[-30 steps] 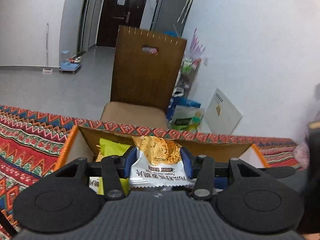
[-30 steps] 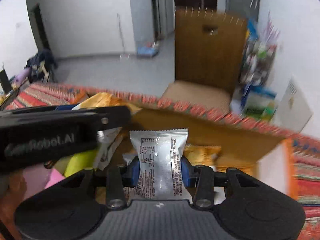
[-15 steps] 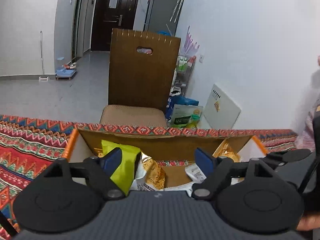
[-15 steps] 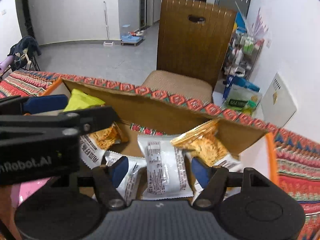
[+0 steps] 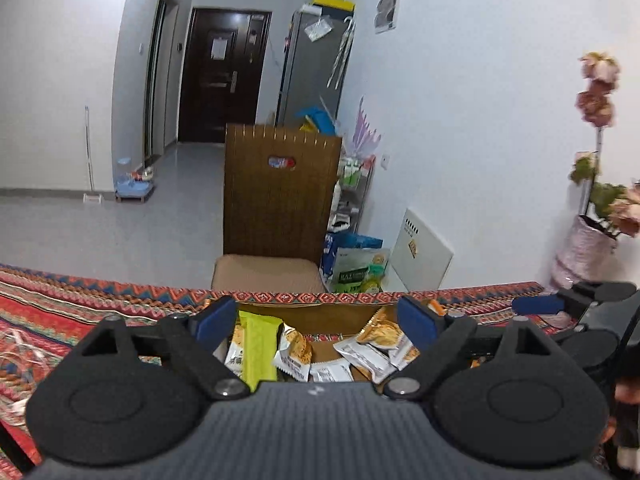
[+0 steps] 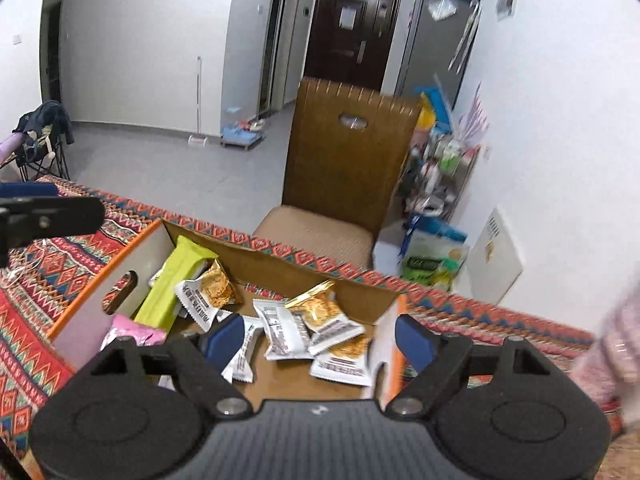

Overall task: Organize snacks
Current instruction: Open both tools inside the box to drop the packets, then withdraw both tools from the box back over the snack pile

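An open cardboard box [image 6: 280, 264] with orange-edged white end walls sits on the patterned tablecloth and holds several snack packets. In it lie a lime-green bar [image 6: 172, 284], a pink packet [image 6: 132, 334], white-and-orange biscuit packets [image 6: 208, 294] and a silver packet [image 6: 286, 330]. My right gripper [image 6: 318, 340] is open and empty above the box's near right part. My left gripper [image 5: 316, 320] is open and empty, raised above the box [image 5: 320, 314], with the green bar [image 5: 258, 350] and biscuit packets [image 5: 296, 354] below it. The left gripper's finger shows at the right view's left edge [image 6: 48, 212].
A wooden chair [image 6: 348, 168] stands behind the table. A cluttered rack [image 6: 444, 168] and bags [image 6: 432, 260] stand by the right wall. A vase of flowers [image 5: 588, 240] is at the table's far right. The tablecloth [image 6: 40, 272] spreads to the left.
Both grippers opened and let their snack packets drop into the box, then rose and drew back from it. The packets now lie in the box.
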